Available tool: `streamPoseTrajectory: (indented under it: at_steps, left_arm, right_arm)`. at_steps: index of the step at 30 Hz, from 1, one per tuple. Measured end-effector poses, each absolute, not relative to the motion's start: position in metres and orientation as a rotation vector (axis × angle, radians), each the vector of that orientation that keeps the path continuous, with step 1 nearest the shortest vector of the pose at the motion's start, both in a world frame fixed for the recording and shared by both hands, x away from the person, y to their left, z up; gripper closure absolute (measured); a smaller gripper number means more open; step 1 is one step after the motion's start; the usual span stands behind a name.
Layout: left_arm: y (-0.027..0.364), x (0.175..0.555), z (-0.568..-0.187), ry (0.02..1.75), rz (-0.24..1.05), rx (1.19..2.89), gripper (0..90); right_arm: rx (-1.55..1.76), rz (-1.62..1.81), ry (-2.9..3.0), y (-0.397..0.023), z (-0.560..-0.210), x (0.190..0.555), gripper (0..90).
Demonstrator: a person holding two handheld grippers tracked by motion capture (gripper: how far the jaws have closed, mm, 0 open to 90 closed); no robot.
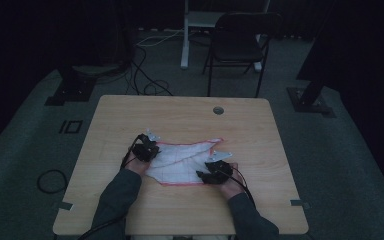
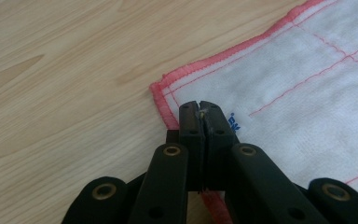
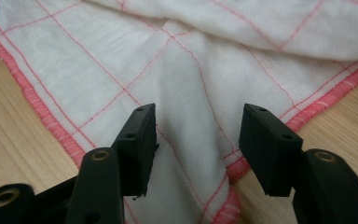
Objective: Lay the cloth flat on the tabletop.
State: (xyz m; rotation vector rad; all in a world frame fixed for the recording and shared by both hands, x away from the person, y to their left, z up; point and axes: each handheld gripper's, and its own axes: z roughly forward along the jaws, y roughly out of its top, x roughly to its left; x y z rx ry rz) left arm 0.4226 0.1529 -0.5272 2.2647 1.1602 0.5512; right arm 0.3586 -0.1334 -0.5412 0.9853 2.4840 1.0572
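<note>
1. High view: a white woven cloth with red grid lines and a red stitched hem point(image 1: 182, 162) lies partly crumpled on the near half of a square light wooden table point(image 1: 180, 112), between the two hands.
2. At the cloth's left edge sits the left black two-jaw gripper point(image 1: 147, 148), held in the person's left hand point(image 1: 136, 165).
3. At the cloth's right near edge sits the right black two-jaw gripper point(image 1: 211, 171), held in the right hand point(image 1: 228, 185).
4. Left gripper view: the left gripper point(image 2: 202, 112) has its jaws clenched together at the cloth's corner point(image 2: 279, 93). The red hem runs under and between the jaws, so the corner is pinched, though the contact itself is largely hidden by the jaws.
5. Bare wood grain of the table point(image 2: 65, 70) lies left of that corner.
6. Right gripper view: the right gripper point(image 3: 198, 135) has its jaws spread wide and released. A raised fold of the cloth point(image 3: 186, 93) lies between them, and neither pad presses on it.
7. High view, far side: a dark folding chair point(image 1: 237, 42) stands beyond the table, and black cables point(image 1: 147, 82) lie on the grey floor.
</note>
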Motion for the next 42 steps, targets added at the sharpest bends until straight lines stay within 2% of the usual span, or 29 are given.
streamPoseTrajectory:
  at_steps: [11,24,30,33,36,39,40,41,42]
  left_arm:
    - [0.173,0.430,-0.527,1.259,0.582,2.228,89.1]
    - [0.183,0.436,-0.527,1.299,0.598,2.203,88.1]
    - [0.183,0.435,-0.524,1.323,0.585,2.175,85.0]
    - [0.179,0.427,-0.513,1.270,0.611,2.169,83.9]
    - [0.177,0.419,-0.503,1.242,0.632,2.151,83.5]
    - [0.172,0.401,-0.490,1.176,0.650,2.138,83.1]
    - [0.172,0.401,-0.490,1.176,0.650,2.138,83.0]
    - [0.168,0.392,-0.488,1.138,0.650,2.144,83.0]
    - [0.168,0.392,-0.488,1.138,0.650,2.144,83.0]
  right_arm:
    - [0.989,1.042,2.483,-0.145,-0.541,0.352,44.9]
    - [1.002,1.043,2.486,-0.162,-0.541,0.348,44.6]
    - [1.006,1.031,2.506,-0.165,-0.539,0.346,39.0]
    - [0.995,1.008,2.497,-0.163,-0.538,0.345,37.3]
    - [0.978,1.022,2.477,-0.162,-0.537,0.344,39.1]
    - [0.961,1.068,2.440,-0.160,-0.531,0.345,47.5]
    - [0.961,1.068,2.440,-0.160,-0.531,0.345,47.5]
    - [0.956,1.089,2.423,-0.157,-0.527,0.346,52.6]
    - [0.956,1.089,2.423,-0.157,-0.527,0.346,52.6]
